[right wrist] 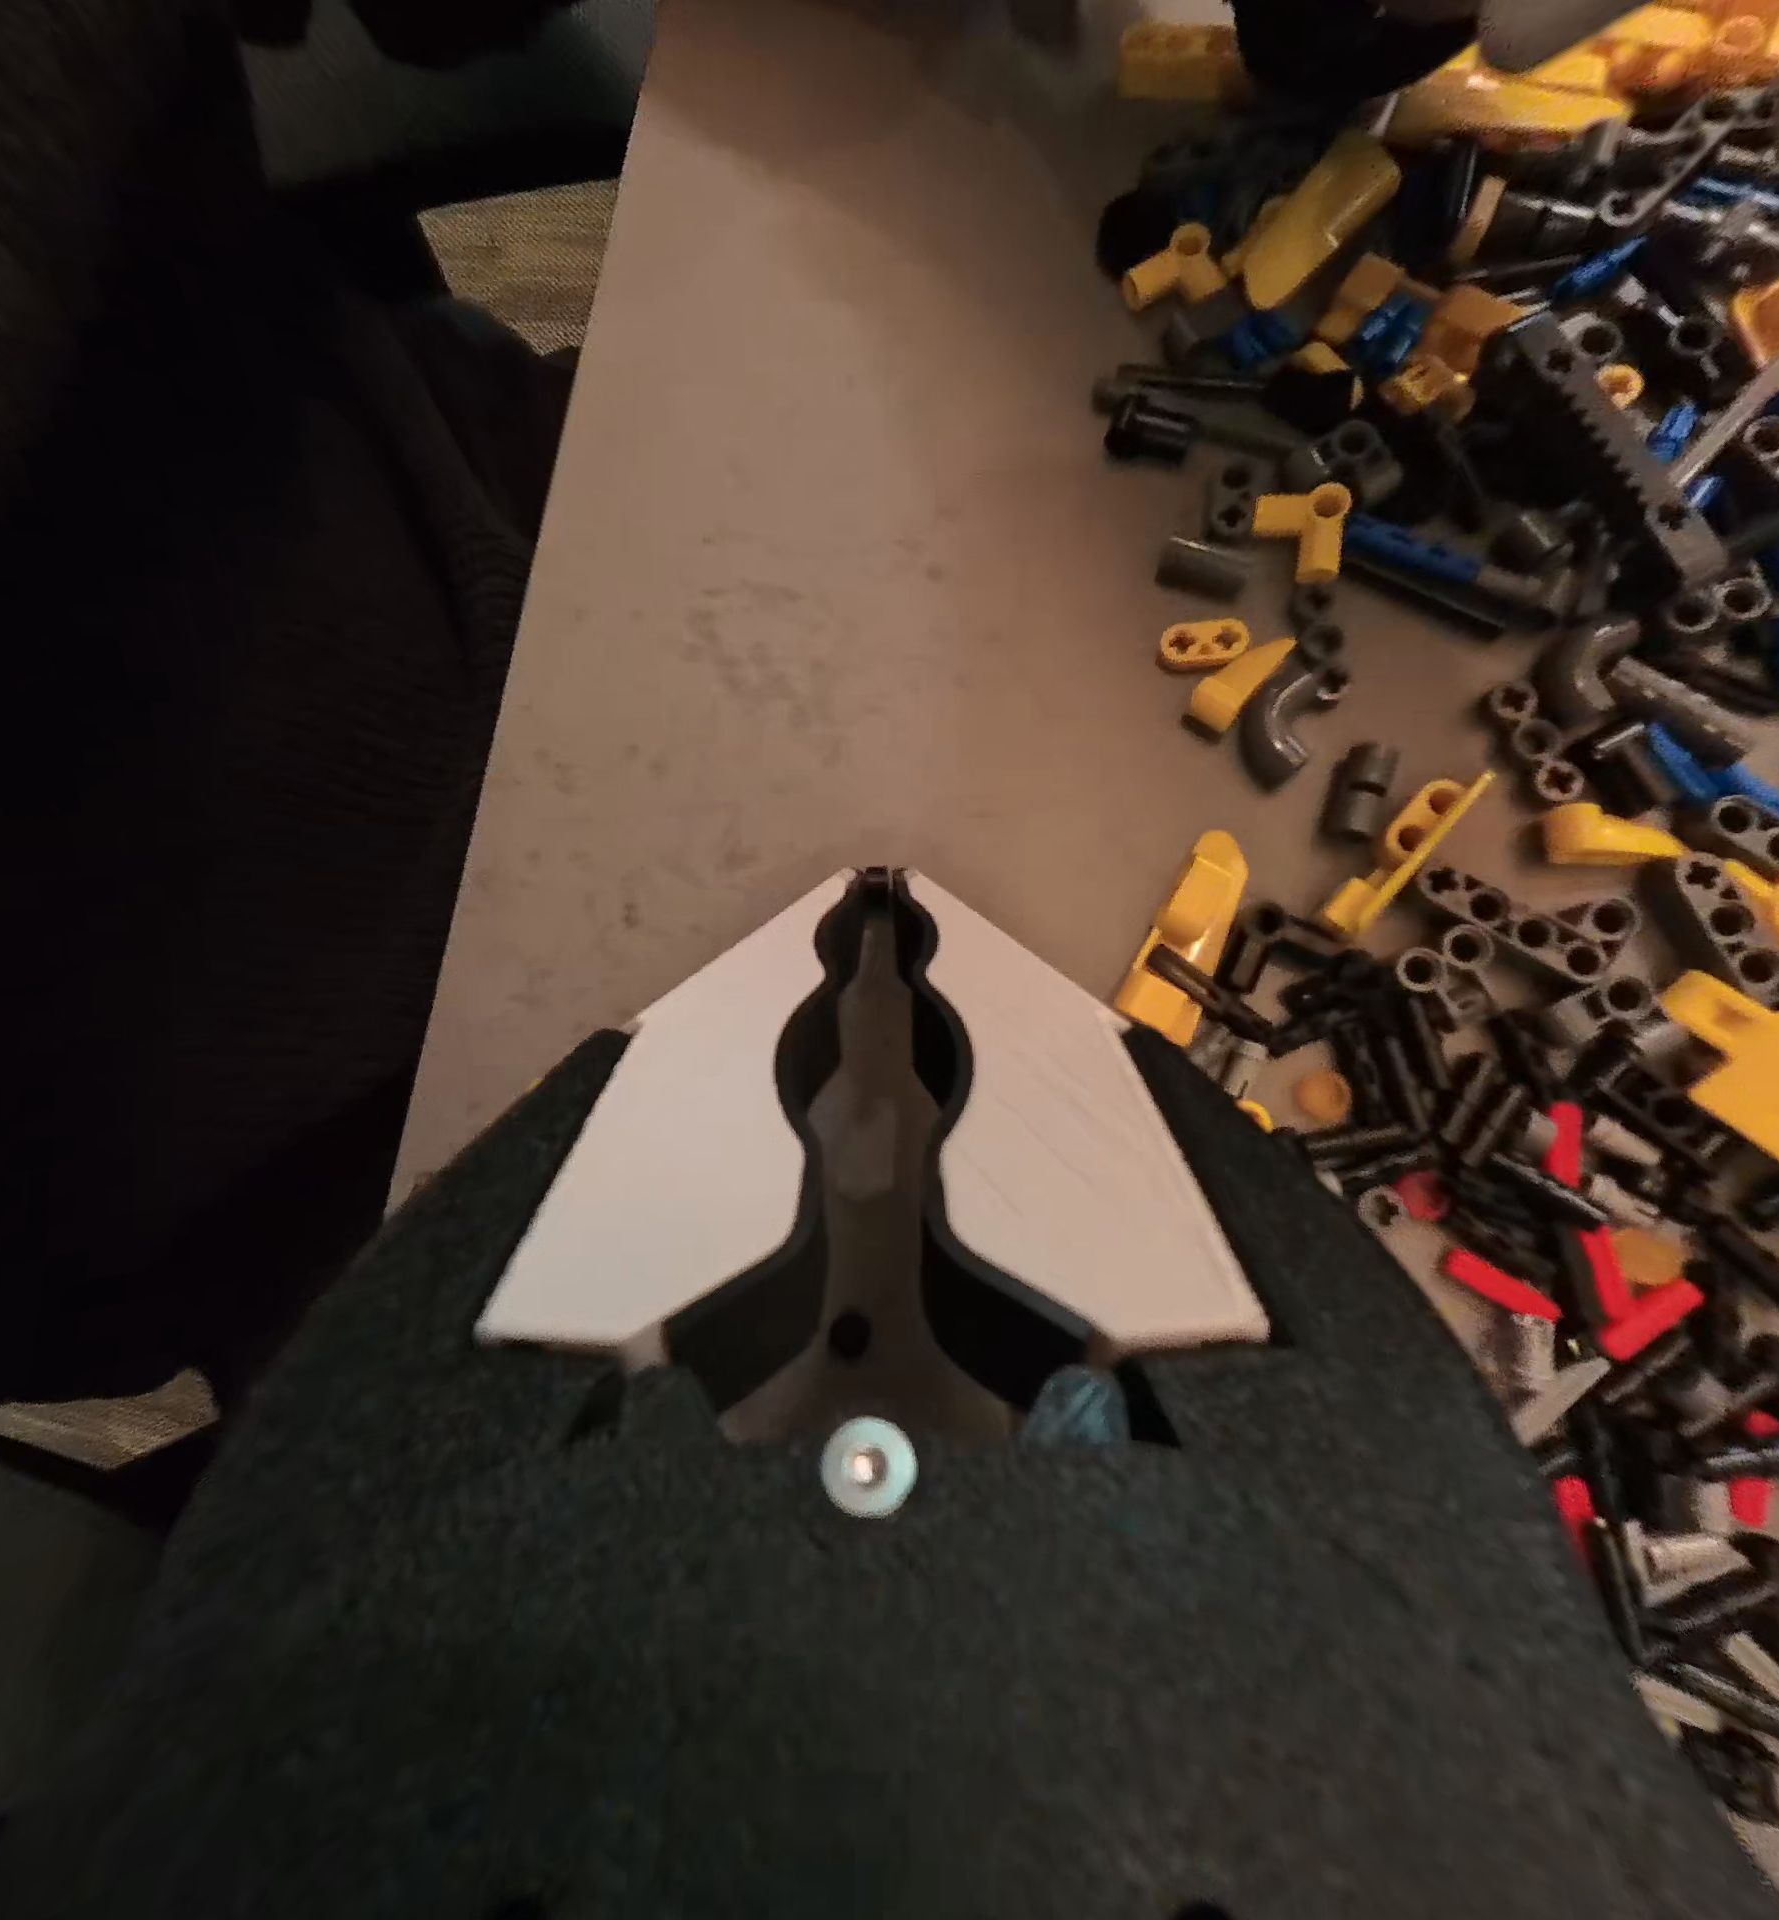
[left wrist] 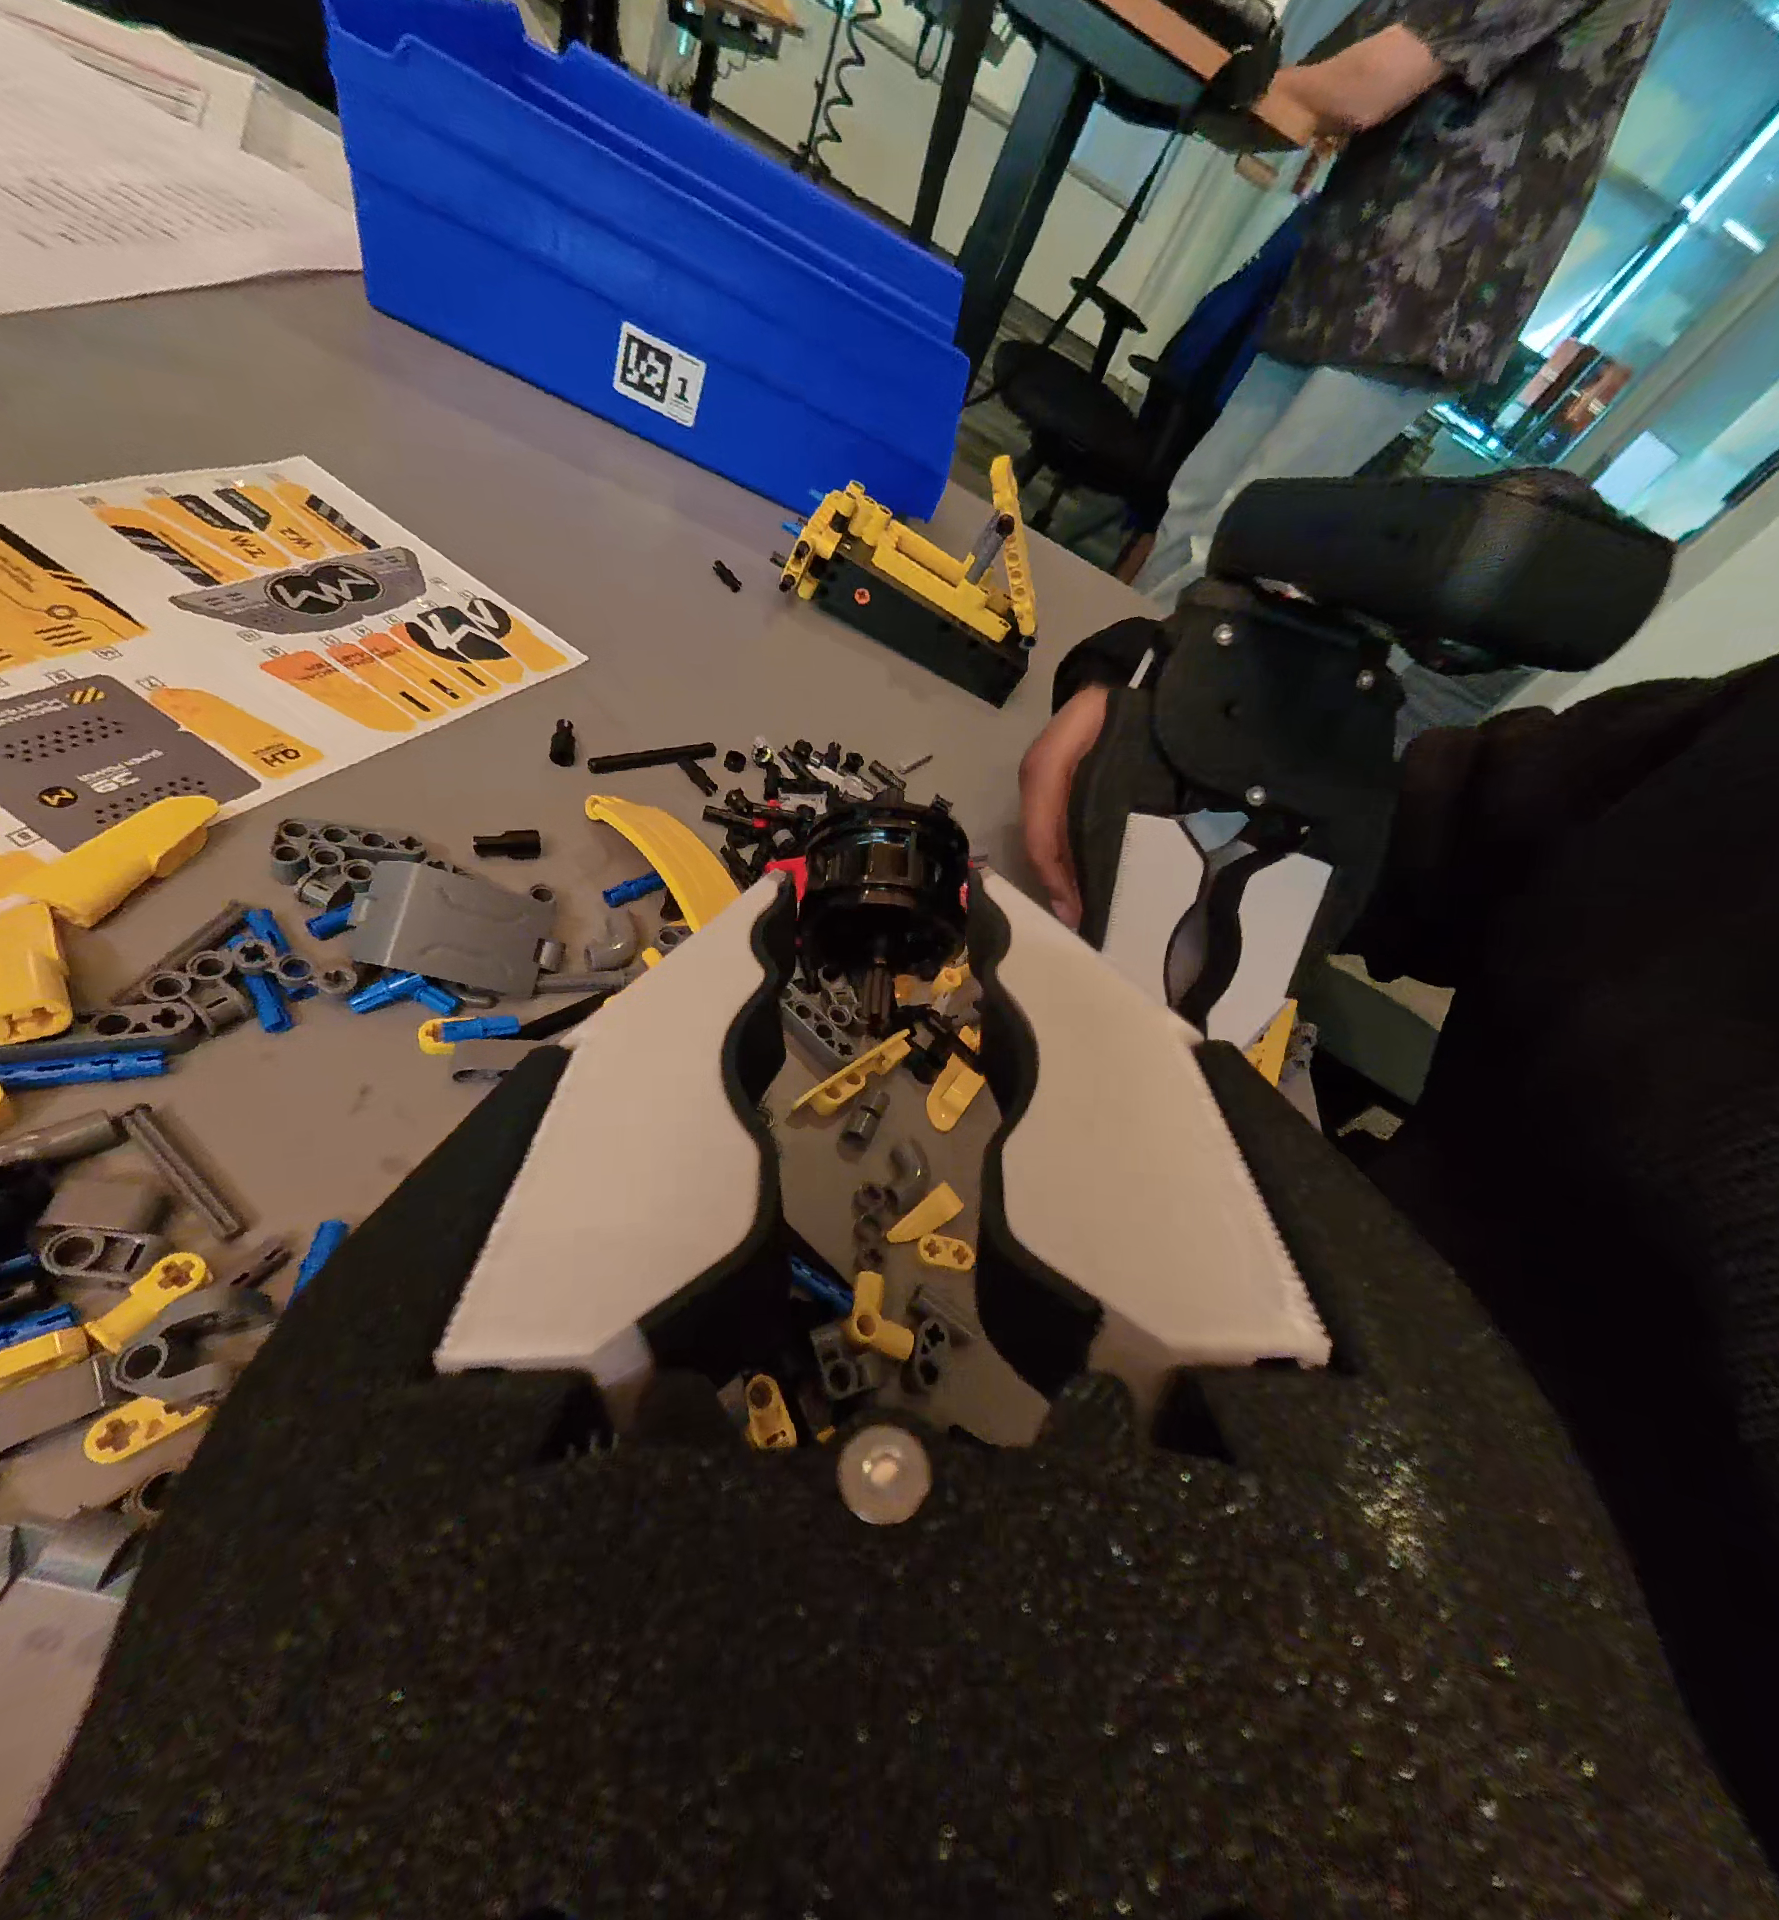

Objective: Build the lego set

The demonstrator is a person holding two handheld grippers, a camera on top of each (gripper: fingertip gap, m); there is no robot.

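My left gripper [left wrist: 880,883] is clamped on a black round part [left wrist: 880,868], a drum-like piece with a short stub below it and a bit of red behind; the part sits pinched between the two white fingertips [left wrist: 750,935] and hangs above the grey table [left wrist: 656,665], over a scatter of small yellow and grey pieces [left wrist: 895,1226]. Just beyond it lies a heap of small black pins [left wrist: 812,779], and a curved yellow panel [left wrist: 667,842] rests to its left. Farther back I see a partly built yellow and black assembly [left wrist: 916,592], standing near the table's far edge just in front of a blue bin [left wrist: 604,239] that carries a square marker sticker. A sticker sheet [left wrist: 189,644] printed in yellow, grey and black lies flat on the left, with loose blue, grey and yellow parts [left wrist: 189,987] spread below it. My right gripper [right wrist: 874,878] is pressed closed on a tiny black piece [right wrist: 877,876] right at its tips; it is too small for me to say what kind of piece. That gripper hovers over a bare stretch of table close to the near edge, well to the left of the pile of black, red, yellow and blue parts [right wrist: 1539,727]. In the left view the right gripper shows at the right side, held in a person's hand [left wrist: 1056,800].
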